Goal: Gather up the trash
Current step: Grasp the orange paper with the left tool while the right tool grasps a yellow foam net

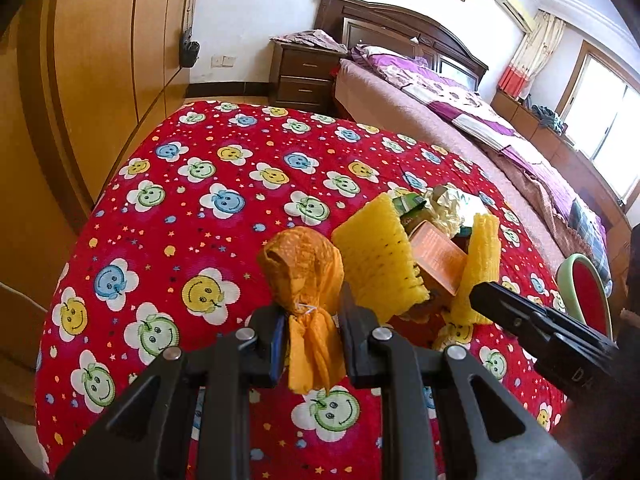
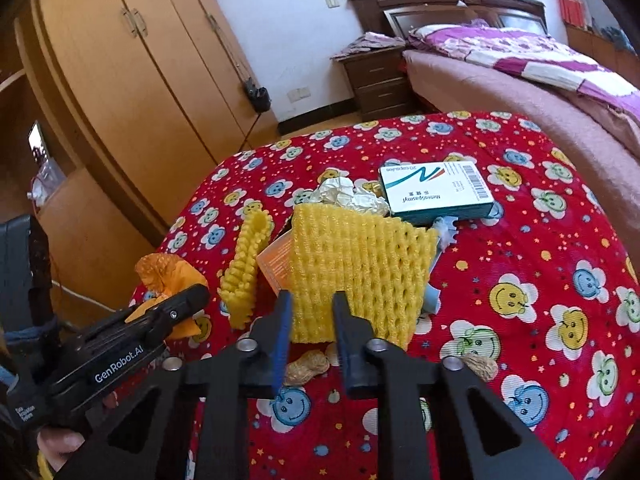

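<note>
Trash pile sits mid-right on the counter (image 1: 224, 152), the one with the red smiley-flower cloth, bed behind it. Left tongs (image 1: 312, 322) have the knotted neck of an orange mesh bag (image 1: 304, 268) between the two fingers; fingers look close on it, the tail hangs down between them, so I read it as clamped on the bag, though contact on the left pad is hard to confirm. Right tongs (image 2: 310, 312) are apart, straddling the lower edge of the big yellow foam fruit net (image 2: 356, 264), fingers either side but not yet squeezing as far as I can tell. A second, narrower yellow foam net (image 2: 246, 264) stands just left of it, an orange card (image 2: 276, 260) tucked between the two, crumpled foil wrapper (image 2: 348, 196) behind, white-and-teal medicine box (image 2: 436, 190) at the back touching the pile, two peanut shells (image 2: 306, 366) near the right fingers. Likely step: right side grabs the big net while left holds the bag ready. To do it well: push the fingers a bit deeper over the foam edge before closing, since foam squashes and a shallow pinch may slip; close firmly, lift straight up so the card and narrow net aren't dragged over. Keep the left grip at the knot, not the loose tail. Watch the left tongs' body, near the pile's left side; avoid bumping it. No bin visible in either view.
</note>
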A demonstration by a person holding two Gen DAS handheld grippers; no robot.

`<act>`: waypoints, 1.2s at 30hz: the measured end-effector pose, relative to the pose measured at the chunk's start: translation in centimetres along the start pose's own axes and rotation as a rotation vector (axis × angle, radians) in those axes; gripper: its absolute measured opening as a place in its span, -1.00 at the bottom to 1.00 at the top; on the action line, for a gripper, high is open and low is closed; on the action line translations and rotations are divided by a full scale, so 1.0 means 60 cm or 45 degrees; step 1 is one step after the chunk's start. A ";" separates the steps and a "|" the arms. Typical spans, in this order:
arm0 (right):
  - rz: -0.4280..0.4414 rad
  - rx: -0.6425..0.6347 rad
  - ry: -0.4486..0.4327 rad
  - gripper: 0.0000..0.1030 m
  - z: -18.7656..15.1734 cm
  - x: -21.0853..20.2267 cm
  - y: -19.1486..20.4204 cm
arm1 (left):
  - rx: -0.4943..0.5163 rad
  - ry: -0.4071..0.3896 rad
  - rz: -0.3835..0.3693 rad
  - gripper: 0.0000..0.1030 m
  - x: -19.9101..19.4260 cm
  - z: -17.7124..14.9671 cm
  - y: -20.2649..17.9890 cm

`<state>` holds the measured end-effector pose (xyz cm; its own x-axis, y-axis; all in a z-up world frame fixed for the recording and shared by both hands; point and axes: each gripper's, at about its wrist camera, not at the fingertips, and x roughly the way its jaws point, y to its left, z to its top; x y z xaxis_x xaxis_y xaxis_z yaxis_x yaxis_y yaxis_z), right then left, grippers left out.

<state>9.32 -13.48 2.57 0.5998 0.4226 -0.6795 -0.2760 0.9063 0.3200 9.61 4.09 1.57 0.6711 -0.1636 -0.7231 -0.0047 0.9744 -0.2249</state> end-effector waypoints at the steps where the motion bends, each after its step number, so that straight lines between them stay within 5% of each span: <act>1: 0.005 0.002 -0.002 -0.89 -0.001 -0.001 -0.001 | 0.001 0.000 0.001 -0.57 -0.001 0.000 -0.001; 18: 0.061 0.065 -0.108 -0.90 -0.010 -0.071 -0.023 | 0.016 -0.024 -0.003 -0.57 -0.035 -0.014 -0.018; 22: 0.043 0.072 -0.110 -0.20 -0.006 -0.063 -0.020 | 0.014 -0.020 0.004 -0.57 -0.035 -0.014 -0.016; 28: 0.014 0.026 -0.064 0.25 0.008 -0.029 -0.002 | -0.002 -0.016 0.005 -0.57 -0.027 -0.013 -0.008; 36: -0.023 0.077 0.007 0.35 0.009 0.023 -0.014 | -0.012 -0.009 -0.004 -0.57 -0.019 -0.009 0.005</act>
<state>10.75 -13.68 1.72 0.5999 0.4063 -0.6893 -0.2189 0.9120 0.3470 8.44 4.48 1.97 0.6760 -0.1653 -0.7181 -0.0097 0.9724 -0.2330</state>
